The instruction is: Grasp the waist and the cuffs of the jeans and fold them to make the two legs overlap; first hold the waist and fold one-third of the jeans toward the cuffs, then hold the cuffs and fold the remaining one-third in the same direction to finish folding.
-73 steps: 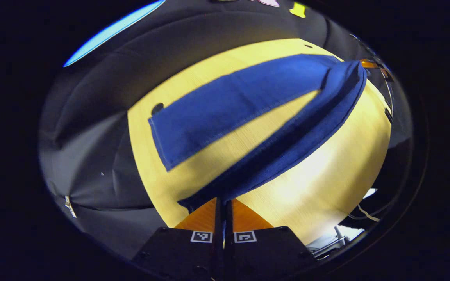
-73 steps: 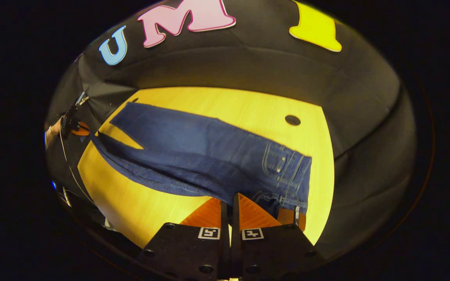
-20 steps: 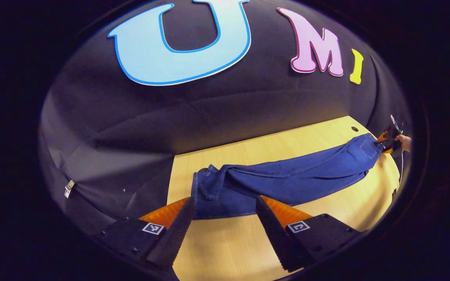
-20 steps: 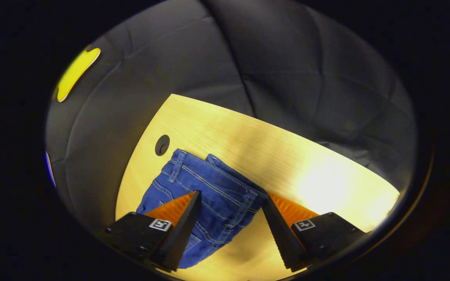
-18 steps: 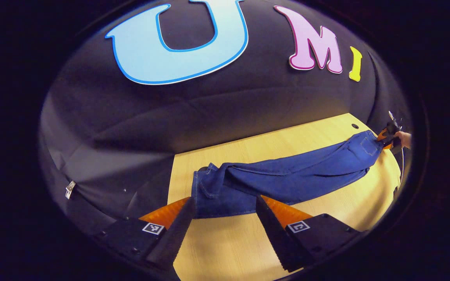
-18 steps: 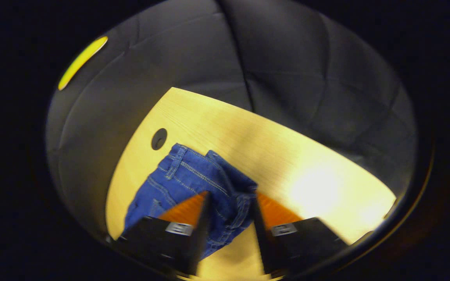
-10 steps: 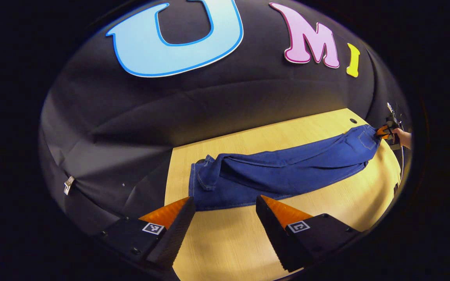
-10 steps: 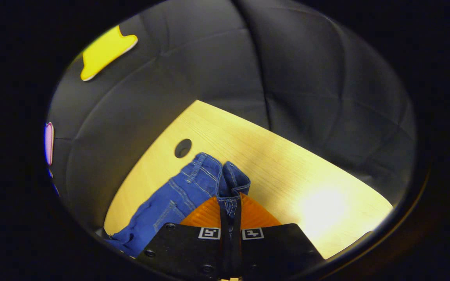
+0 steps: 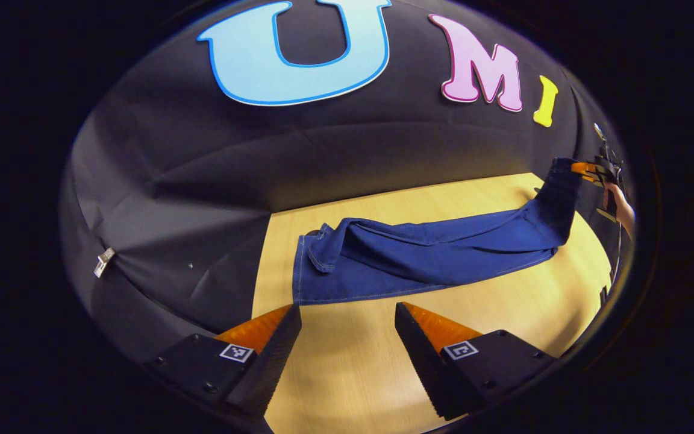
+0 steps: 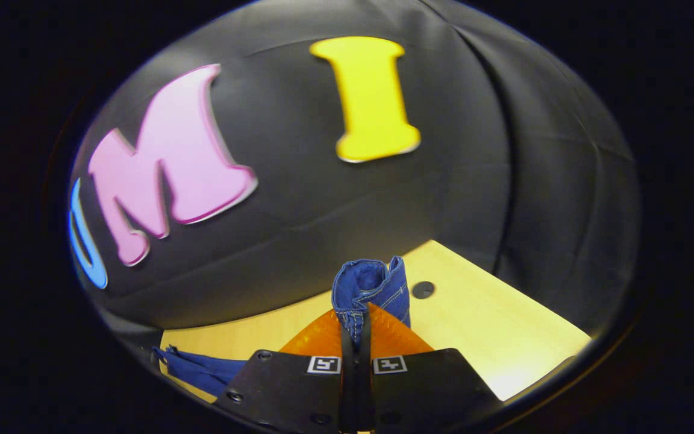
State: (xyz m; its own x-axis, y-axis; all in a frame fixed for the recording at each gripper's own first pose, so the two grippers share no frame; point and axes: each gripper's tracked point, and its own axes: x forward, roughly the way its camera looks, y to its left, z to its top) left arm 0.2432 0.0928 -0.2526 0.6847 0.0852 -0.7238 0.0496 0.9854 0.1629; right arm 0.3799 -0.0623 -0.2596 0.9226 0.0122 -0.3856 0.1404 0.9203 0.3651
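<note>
Blue jeans (image 9: 431, 256) lie lengthwise on the wooden table (image 9: 503, 301), one leg over the other. In the left gripper view their cuffs (image 9: 314, 271) are nearest me, a little beyond my left gripper (image 9: 347, 319), which hovers open and holds nothing. At the far right of that view the right gripper (image 9: 588, 172), held by a hand (image 9: 621, 208), lifts the waist end off the table. In the right gripper view my right gripper (image 10: 356, 328) is shut on the bunched waist (image 10: 371, 286), which sticks up between its fingers. The legs (image 10: 196, 367) trail away at lower left.
The black cloth wall runs close behind the table's far edge and around its left end. A round cable hole (image 10: 423, 290) sits in the tabletop just right of the held waist. Bare wood (image 9: 353, 374) lies between my left gripper and the cuffs.
The right gripper shut on the waist and raised it off the table, tilting upward. The left gripper stayed open and drew slightly back from the cuffs.
</note>
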